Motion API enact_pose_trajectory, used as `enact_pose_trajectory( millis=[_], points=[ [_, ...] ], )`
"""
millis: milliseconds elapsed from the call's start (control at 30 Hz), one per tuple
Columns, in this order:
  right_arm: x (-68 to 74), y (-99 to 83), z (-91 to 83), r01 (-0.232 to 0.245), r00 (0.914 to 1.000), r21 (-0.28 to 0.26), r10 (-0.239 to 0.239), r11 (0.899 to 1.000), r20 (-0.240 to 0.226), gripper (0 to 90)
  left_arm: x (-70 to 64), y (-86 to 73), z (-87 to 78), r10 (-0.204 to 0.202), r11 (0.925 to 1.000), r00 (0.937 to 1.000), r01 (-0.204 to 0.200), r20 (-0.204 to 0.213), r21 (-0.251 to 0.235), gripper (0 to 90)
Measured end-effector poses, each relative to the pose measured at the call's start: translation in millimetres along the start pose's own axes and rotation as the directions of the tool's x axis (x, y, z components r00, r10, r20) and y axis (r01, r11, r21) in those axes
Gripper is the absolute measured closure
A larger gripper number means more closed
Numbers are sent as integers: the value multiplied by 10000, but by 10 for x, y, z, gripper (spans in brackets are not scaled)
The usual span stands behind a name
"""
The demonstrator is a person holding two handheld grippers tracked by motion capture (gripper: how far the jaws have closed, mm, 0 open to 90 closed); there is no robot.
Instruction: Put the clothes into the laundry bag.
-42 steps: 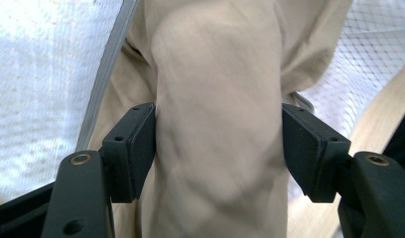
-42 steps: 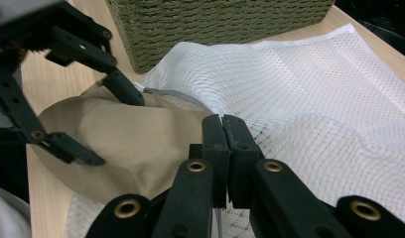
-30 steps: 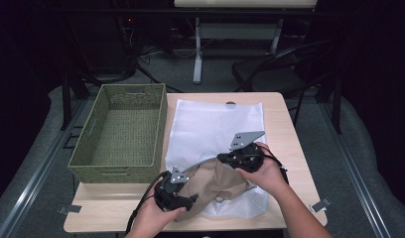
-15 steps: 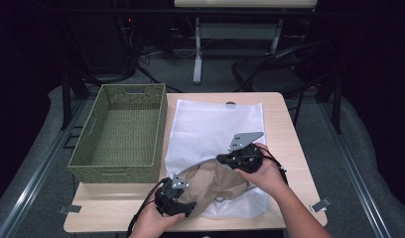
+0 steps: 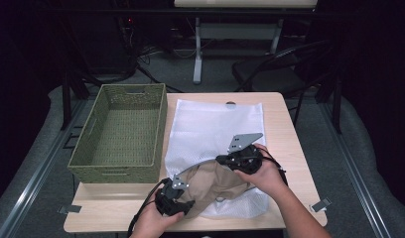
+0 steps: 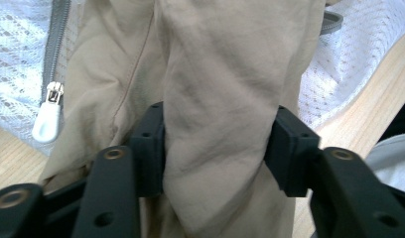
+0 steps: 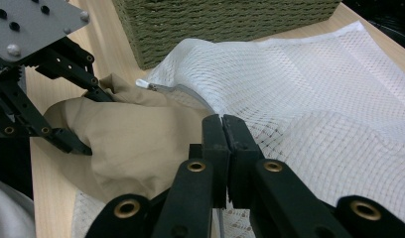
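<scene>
High view shows the left gripper (image 5: 183,202) clamping the tan garment (image 5: 215,182), bunched at the near end of the white mesh laundry bag (image 5: 215,130). The right gripper (image 5: 225,159), jaws pinched together on the bag's zippered edge, holds its mouth up; the bag's length runs away from both hands.
</scene>
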State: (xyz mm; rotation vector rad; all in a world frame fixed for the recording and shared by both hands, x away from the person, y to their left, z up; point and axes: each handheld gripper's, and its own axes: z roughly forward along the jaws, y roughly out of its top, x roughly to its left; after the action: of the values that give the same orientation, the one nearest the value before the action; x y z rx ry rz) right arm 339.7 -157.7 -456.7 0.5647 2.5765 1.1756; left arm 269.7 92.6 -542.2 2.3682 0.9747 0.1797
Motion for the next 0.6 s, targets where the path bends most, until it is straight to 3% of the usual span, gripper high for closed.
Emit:
enact_pose_trajectory(
  millis=[133,600],
  points=[
    [2,0,-5,-44,10000,-75,44,10000,-28,893,23,18,-13,-58,10000,10000,58,75,72,561],
    [19,21,6,47,9998,-121,-49,9999,-178,893,13,146,-65,-346,9994,9991,347,251,-14,600]
  ],
)
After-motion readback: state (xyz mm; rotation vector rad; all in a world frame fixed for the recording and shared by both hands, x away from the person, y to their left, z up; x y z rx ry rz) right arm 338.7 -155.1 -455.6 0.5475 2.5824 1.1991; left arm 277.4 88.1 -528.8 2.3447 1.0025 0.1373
